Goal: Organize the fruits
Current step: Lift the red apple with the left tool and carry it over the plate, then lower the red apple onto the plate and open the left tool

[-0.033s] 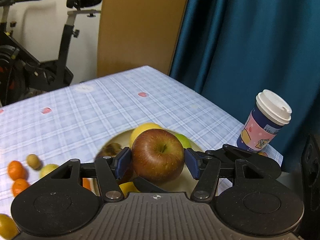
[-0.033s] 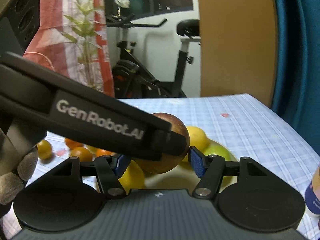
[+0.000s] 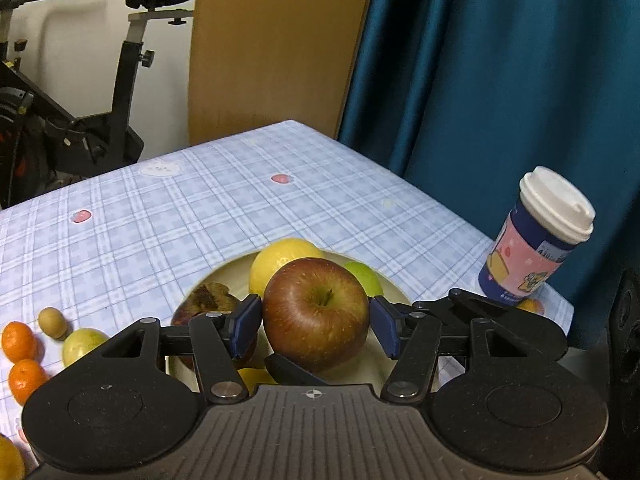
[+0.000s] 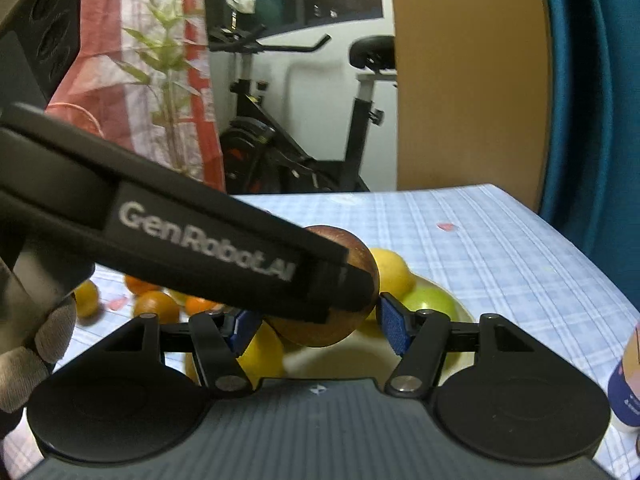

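Note:
A red apple (image 3: 316,316) sits between the blue pads of my left gripper (image 3: 316,326), which is shut on it just above a pale plate (image 3: 224,276). On the plate lie a lemon (image 3: 280,260), a green fruit (image 3: 366,280) and a brown wrinkled fruit (image 3: 208,300). In the right wrist view the left gripper's finger (image 4: 240,248) crosses from the left and covers much of the apple (image 4: 360,260). My right gripper (image 4: 316,332) stands open close to the apple, and its pads do not press on it.
Several small oranges (image 3: 18,340), a small brown fruit (image 3: 52,322) and a yellow-green fruit (image 3: 82,344) lie on the checked tablecloth left of the plate. A lidded paper cup (image 3: 536,240) stands near the table's right edge by a blue curtain. A gloved hand (image 4: 36,340) holds the left gripper.

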`<state>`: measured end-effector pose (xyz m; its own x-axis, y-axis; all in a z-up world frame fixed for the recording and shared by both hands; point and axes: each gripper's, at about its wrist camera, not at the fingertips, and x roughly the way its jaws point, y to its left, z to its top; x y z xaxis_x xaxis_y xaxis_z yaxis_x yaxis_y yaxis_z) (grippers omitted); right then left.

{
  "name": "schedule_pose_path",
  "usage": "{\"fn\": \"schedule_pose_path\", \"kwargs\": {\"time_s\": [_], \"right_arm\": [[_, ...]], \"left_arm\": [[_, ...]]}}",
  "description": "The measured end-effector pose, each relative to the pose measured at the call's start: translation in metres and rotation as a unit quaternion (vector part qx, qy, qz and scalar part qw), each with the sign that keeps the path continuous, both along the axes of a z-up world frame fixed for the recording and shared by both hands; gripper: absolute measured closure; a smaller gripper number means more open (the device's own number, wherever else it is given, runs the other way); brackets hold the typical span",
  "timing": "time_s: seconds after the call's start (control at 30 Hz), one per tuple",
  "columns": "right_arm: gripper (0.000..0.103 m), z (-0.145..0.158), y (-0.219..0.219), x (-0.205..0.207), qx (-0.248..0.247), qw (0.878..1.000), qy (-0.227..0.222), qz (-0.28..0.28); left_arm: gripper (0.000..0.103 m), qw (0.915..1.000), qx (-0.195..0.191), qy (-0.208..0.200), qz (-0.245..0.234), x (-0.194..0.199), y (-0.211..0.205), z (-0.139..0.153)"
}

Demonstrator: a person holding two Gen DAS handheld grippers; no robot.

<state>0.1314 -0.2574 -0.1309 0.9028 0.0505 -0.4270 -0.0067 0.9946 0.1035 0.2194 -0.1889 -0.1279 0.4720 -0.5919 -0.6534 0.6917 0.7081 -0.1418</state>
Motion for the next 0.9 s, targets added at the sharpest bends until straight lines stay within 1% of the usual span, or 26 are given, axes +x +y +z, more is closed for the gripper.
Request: {"fn": "schedule_pose_path", "kwargs": {"time_s": [0.17,0.27,0.33,0.5,0.77,0.9], "right_arm": [[0.038,-0.005,-0.006,0.002,0.013,1.000,0.011,-0.011],[0.038,-0.006,-0.009,0.003,0.029,0.999,0.017,-0.013],[0.038,-0.007,-0.010,0.006,0.029,0.999,0.025,-0.015],[0.038,-0.010,-0.013,0.009,0.034,0.999,0.027,-0.017],[0.038,-0.010,-0.012,0.010,0.034,0.999,0.029,-0.017],[0.038,-0.010,-0.012,0.010,0.035,0.999,0.030,-0.019]], "left_arm": [[0.040,0.9999,0.009,0.005,-0.002,0.004,-0.008,-0.004],[0.040,0.9997,0.022,0.006,-0.005,0.005,-0.013,-0.008],[0.040,0.9996,0.026,0.003,-0.006,0.005,-0.016,-0.010],[0.040,0.9995,0.032,0.003,-0.004,0.006,-0.016,-0.012],[0.040,0.9996,0.028,-0.003,0.003,0.001,-0.008,-0.006],[0.040,0.9994,0.030,-0.015,0.006,-0.004,-0.005,-0.002]]}}
